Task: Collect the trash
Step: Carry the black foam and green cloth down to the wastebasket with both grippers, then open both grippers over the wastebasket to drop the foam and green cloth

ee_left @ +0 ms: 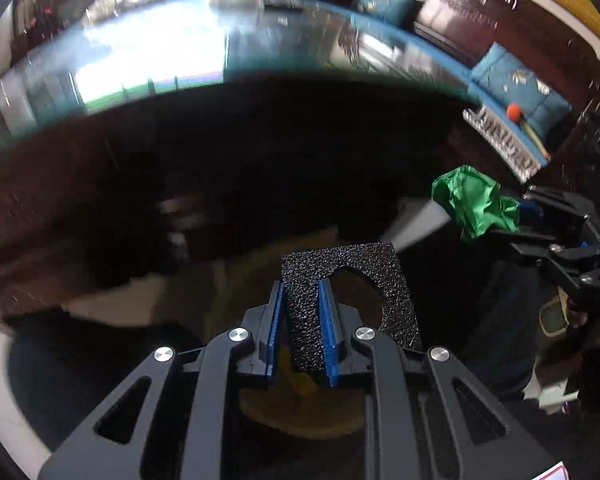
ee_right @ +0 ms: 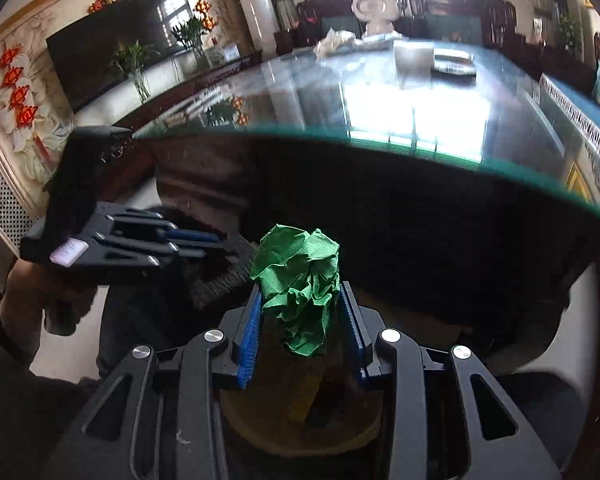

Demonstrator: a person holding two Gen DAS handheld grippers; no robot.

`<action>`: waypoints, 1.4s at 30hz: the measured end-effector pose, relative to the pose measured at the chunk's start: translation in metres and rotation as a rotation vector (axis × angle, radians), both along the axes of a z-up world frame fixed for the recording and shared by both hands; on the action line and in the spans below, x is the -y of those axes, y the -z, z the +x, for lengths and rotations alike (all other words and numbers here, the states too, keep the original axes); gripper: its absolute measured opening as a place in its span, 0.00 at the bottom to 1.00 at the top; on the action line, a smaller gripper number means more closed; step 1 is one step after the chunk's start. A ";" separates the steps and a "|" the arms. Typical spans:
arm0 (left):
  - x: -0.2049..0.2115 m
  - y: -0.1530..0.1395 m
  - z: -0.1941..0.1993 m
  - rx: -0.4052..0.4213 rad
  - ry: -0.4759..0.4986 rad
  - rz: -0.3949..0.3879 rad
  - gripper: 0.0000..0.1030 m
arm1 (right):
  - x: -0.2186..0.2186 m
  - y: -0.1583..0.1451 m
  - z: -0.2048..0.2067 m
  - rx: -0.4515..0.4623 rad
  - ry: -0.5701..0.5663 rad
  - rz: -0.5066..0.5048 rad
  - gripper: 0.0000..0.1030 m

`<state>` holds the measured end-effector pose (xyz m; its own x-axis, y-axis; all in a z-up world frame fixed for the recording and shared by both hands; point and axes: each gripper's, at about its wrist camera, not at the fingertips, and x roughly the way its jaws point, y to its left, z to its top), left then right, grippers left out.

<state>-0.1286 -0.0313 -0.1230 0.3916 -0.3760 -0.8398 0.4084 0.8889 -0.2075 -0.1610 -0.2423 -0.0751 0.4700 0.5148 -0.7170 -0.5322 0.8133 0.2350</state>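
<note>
My left gripper is shut on a flat black foam piece with a rounded cut-out; it holds it below the table edge, above a round tan bin. My right gripper is shut on a crumpled green paper ball, also above the tan bin. In the left wrist view the right gripper and green ball show at the right. In the right wrist view the left gripper and the foam piece show at the left, close to the green ball.
A glass-topped table with a dark wooden frame fills the space ahead, its edge just above both grippers. A white box and other items stand at its far side. A television and sofa cushions lie beyond.
</note>
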 end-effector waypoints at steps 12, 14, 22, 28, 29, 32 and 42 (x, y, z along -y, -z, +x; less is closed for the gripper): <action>0.025 0.074 -0.013 -0.173 0.087 -0.019 0.40 | 0.003 0.041 -0.019 -0.089 0.033 -0.018 0.36; 0.031 0.080 -0.010 -0.193 0.101 -0.014 0.83 | 0.002 0.047 -0.018 -0.103 0.033 -0.024 0.36; -0.005 0.088 0.004 -0.203 -0.038 -0.015 0.88 | 0.002 0.062 -0.017 -0.143 0.025 -0.044 0.36; -0.014 0.081 0.009 -0.195 -0.057 -0.054 0.88 | 0.000 0.066 -0.013 -0.153 0.017 -0.058 0.37; -0.014 0.078 0.010 -0.183 -0.062 -0.050 0.88 | -0.002 0.065 -0.013 -0.146 0.015 -0.065 0.37; -0.016 0.071 0.012 -0.170 -0.073 -0.065 0.88 | -0.003 0.065 -0.010 -0.141 0.008 -0.069 0.38; -0.019 0.071 0.015 -0.169 -0.060 -0.044 0.90 | -0.002 0.068 -0.008 -0.179 0.026 -0.033 0.81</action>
